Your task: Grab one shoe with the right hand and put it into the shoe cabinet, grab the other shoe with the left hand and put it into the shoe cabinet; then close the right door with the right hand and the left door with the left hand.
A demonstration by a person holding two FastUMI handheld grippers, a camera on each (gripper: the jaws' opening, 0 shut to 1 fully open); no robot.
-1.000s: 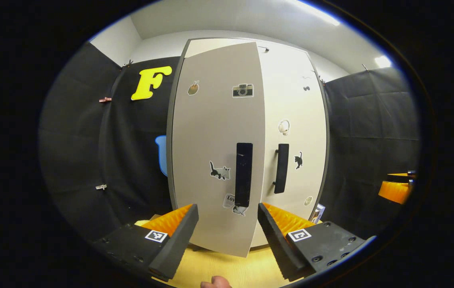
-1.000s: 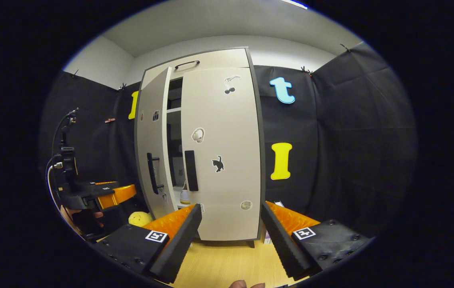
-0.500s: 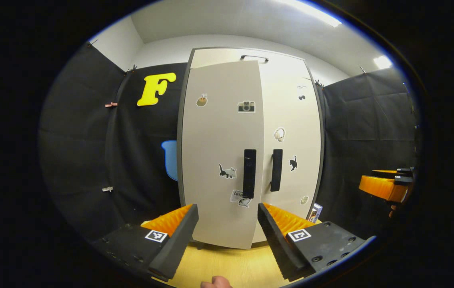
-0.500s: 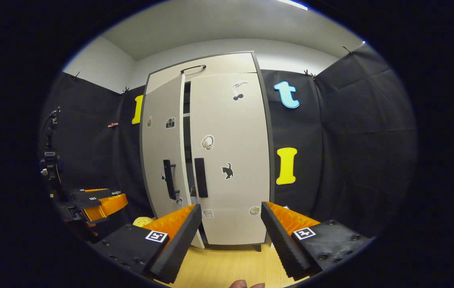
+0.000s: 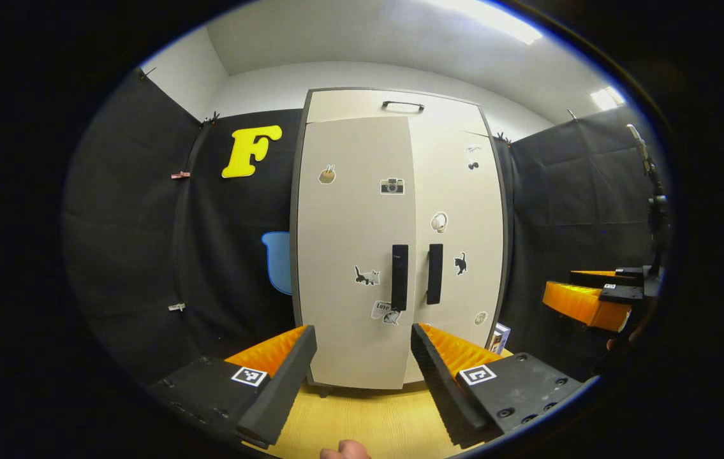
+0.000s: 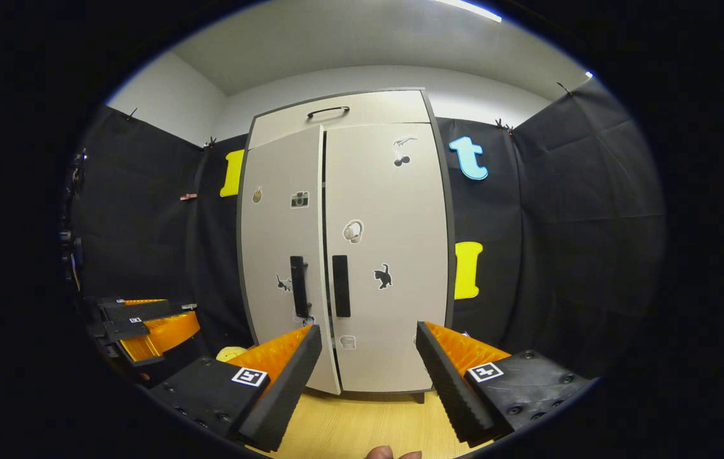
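The shoe cabinet (image 5: 393,242) stands at the far edge of the table (image 6: 342,427), right door (image 6: 387,255) shut, left door (image 6: 282,255) near-shut; both doors appear stiff and light, best pushed beside the handles (image 5: 417,275); left claw (image 5: 362,370) and right claw (image 6: 368,373) gape, empty.

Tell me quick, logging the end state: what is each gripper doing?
Left gripper: open, holding nothing.
Right gripper: open, holding nothing.
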